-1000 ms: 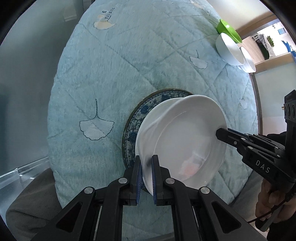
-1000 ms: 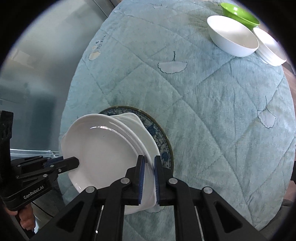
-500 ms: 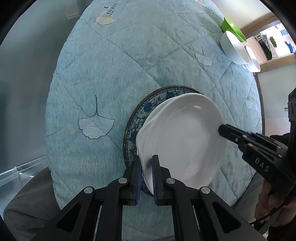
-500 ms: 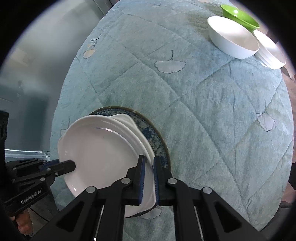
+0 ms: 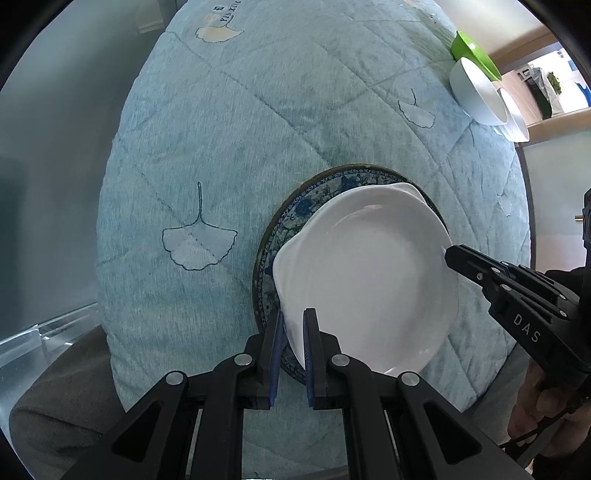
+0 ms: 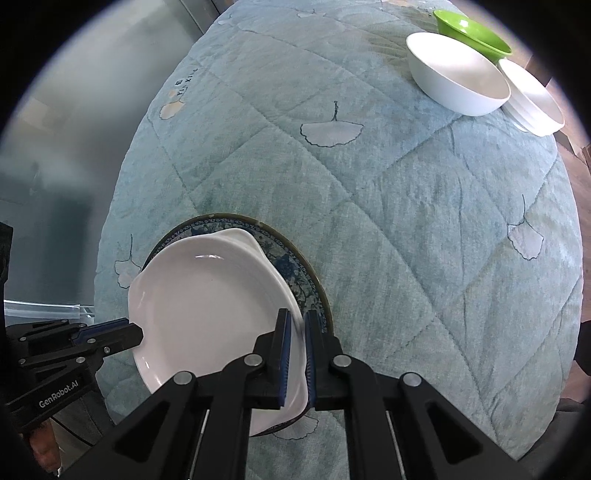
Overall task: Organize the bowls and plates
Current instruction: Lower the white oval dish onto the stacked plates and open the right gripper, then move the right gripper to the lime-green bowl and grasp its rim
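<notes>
The left tool [image 5: 293, 345] is clamped on the near-left rim of the white plate [image 5: 369, 291], its blue pads pinching the lip from inside and outside. The right tool [image 6: 298, 356] is clamped on the opposite rim in the same way; in the left wrist view its black tip [image 5: 452, 254] shows at the plate's right edge. Two grips on opposite sides probably keep the shallow, wavy-edged plate level and stop it swinging, which one pinch on a thin lip would not do well.

The white plate sits over the blue patterned plate [image 5: 314, 199], which lies on the quilted blue cloth [image 5: 258, 129] covering the worktop. The white one is offset toward the near side, so the patterned rim shows as a crescent on the left and far sides. Whether the two plates touch or a gap is left between them I cannot tell. Stacking the smaller plate onto the larger reads as the step in hand.

At the far right, well apart from the plates, three bowls stand close together: the green bowl [image 6: 472, 31] farthest, the large white bowl [image 6: 458, 74] in front of it, and the smaller white bowl [image 6: 532, 99] just beside that on the right. They look grouped by kind.

Count: two plates, three bowls, two tools.
</notes>
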`<state>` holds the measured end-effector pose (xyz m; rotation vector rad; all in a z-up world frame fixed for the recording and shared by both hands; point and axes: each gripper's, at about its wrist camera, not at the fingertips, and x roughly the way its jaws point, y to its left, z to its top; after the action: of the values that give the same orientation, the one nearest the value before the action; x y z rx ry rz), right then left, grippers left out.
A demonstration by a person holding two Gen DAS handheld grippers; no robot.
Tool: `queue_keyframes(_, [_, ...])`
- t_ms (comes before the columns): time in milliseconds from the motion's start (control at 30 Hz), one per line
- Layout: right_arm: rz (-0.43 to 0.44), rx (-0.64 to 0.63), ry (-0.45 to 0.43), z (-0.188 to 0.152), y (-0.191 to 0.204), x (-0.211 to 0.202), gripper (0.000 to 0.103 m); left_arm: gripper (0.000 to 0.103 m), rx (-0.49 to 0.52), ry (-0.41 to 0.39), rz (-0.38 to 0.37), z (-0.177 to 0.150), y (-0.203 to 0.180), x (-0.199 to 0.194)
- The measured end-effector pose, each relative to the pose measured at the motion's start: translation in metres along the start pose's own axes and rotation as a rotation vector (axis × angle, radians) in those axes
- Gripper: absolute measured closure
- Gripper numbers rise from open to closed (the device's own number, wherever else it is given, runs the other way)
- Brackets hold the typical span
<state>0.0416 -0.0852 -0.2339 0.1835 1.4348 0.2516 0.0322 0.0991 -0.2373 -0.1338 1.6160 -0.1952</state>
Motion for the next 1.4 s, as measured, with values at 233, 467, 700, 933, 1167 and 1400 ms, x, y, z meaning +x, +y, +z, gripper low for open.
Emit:
queue_keyframes(233, [-0.01,-0.001,-0.002,0.0,-0.001,-0.006,0.096,0.097,0.003,-0.005,0.003,-0.001,0.001,-0.004])
queue_keyframes(467, [-0.113,-0.024,-0.109,-0.008,-0.007,-0.059,0.014,0.057,0.026,-0.287,0.059,-0.014,-0.011,-0.075])
queue_keyframes(700, [-0.205,-0.009,-0.324,-0.032,-0.021,-0.149,0.001,0.001,0.057,-0.642,0.118,-0.037,-0.045,-0.174])
queue_keyframes(933, [-0.214,0.024,-0.388,-0.047,-0.038,-0.197,0.001,0.001,0.162,-0.662,0.144,-0.049,-0.097,-0.197])
queue_keyframes(1167, [-0.221,0.035,-0.409,-0.055,-0.054,-0.219,0.001,0.003,0.239,-0.638,0.101,-0.055,-0.158,-0.205])
queue_keyframes(1400, [-0.194,0.034,-0.443,-0.059,-0.065,-0.231,0.028,0.086,0.234,-0.609,0.15,-0.052,-0.175,-0.202])
